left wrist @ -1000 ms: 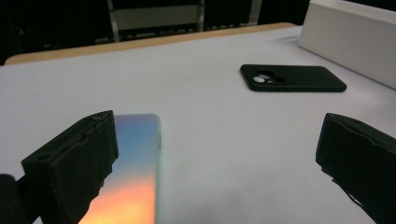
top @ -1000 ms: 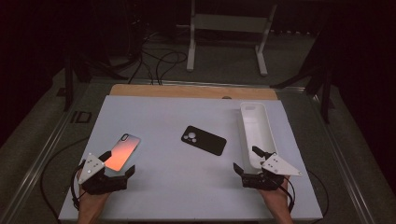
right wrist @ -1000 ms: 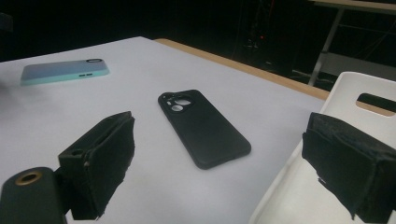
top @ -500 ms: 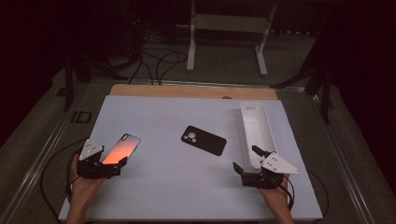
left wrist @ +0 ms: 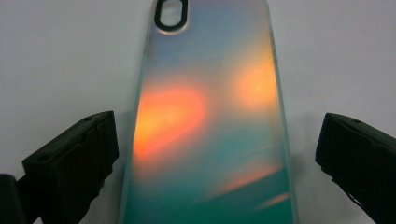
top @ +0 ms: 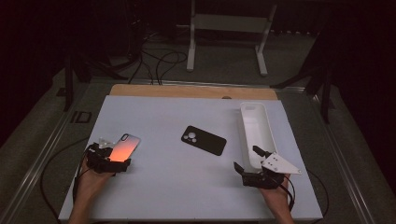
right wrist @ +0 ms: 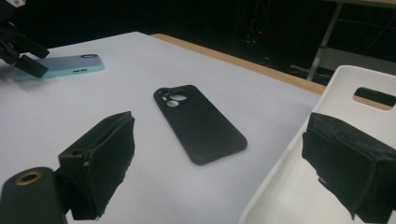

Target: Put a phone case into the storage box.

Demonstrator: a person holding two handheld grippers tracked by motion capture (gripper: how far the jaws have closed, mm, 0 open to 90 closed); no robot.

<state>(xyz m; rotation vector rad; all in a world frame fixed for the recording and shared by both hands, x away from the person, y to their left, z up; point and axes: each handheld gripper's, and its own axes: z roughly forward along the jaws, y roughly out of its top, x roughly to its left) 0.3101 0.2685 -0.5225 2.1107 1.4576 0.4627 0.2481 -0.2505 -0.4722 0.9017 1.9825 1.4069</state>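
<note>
Left tongs [top: 111, 157] advanced, straddling phone [top: 122, 148]; tray [top: 256, 133] seemingly empty.

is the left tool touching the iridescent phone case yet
Apart. In the left gripper view the open left tool straddles the iridescent phone case, with bare white table visible between each jaw and the case's edges.

Cut-off and hidden parts at your two tongs

In your left gripper view the shiny case [left wrist: 210, 116] runs off the bottom edge, its reflections blurred, and both jaws are cropped there. From above, your left tongs [top: 109, 161] cover that case's near end. In your right gripper view the tray [right wrist: 327, 186] is cut by the right and bottom edges, its inside partly behind a jaw.
</note>
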